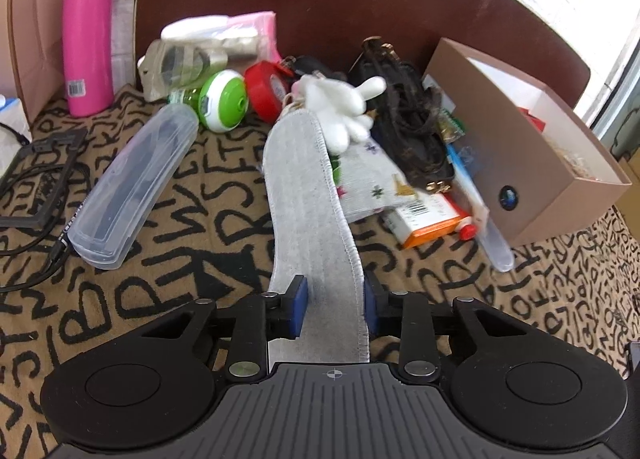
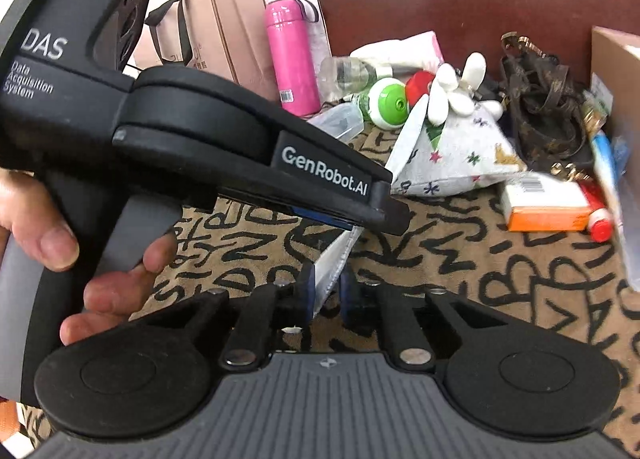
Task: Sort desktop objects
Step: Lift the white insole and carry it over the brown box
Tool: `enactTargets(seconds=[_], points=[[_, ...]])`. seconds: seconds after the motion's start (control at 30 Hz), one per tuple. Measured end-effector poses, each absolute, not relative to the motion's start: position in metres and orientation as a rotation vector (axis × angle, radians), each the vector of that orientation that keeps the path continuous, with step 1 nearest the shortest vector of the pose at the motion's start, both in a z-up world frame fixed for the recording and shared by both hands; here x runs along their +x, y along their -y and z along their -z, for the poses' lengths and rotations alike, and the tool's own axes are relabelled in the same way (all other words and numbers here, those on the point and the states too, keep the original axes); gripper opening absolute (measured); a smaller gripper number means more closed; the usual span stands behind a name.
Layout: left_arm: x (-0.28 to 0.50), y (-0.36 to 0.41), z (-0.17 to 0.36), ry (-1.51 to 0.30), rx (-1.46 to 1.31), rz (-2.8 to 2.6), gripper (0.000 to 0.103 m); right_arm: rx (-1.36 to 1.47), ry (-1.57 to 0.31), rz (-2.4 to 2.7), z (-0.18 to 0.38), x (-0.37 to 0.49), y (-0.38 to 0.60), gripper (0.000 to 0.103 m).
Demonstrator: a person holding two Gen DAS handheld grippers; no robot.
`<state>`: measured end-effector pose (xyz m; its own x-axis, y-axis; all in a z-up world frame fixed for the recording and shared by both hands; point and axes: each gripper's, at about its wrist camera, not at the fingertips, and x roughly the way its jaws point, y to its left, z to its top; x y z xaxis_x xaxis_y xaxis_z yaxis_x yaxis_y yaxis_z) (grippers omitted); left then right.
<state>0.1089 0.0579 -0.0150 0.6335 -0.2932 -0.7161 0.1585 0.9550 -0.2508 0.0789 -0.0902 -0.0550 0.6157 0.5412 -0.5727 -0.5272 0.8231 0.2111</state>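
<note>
A long grey insole (image 1: 308,199) runs from the pile of objects toward me and passes between the blue pads of my left gripper (image 1: 336,307), which press on its two edges. In the right wrist view the same insole (image 2: 334,259) comes out under the left gripper (image 2: 360,215), which a hand (image 2: 60,243) holds by its handle. Its near end sits in my right gripper (image 2: 326,291), whose pads are shut on it. The insole's far end lies against a white plush glove (image 1: 340,111) and a patterned cloth (image 1: 372,179).
A letter-patterned blanket (image 1: 192,243) covers the surface. On it lie a clear plastic case (image 1: 132,187), a pink bottle (image 1: 86,35), a green-white ball (image 1: 222,99), red tape (image 1: 266,89), a brown bag (image 1: 412,135), an orange box (image 1: 432,223), a cardboard box (image 1: 520,163) and black cables (image 1: 36,187).
</note>
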Motion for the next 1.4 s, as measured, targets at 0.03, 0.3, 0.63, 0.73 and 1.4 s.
enactTargets(seconds=[0.03,0.3,0.63,0.73,1.4], points=[[0.108,-0.055,0.013,-0.841,-0.167,0.260,0.027,0.000,-0.657,-0.609,0.053,0.079,0.091,0.012],[0.107,-0.032,0.016,-0.853,-0.121,0.246,0.034,-0.045,-0.630,-0.572,0.049,0.073,0.104,0.008],[0.093,-0.008,-0.012,-0.789,-0.100,0.266,0.006,-0.047,-0.541,-0.546,0.029,0.056,0.128,0.006],[0.087,0.010,-0.027,-0.746,-0.082,0.285,0.005,-0.029,-0.502,-0.531,0.019,0.051,0.141,0.006],[0.135,0.177,-0.105,-0.571,-0.053,0.522,0.003,0.011,-0.277,-0.256,-0.042,0.071,0.279,0.006]])
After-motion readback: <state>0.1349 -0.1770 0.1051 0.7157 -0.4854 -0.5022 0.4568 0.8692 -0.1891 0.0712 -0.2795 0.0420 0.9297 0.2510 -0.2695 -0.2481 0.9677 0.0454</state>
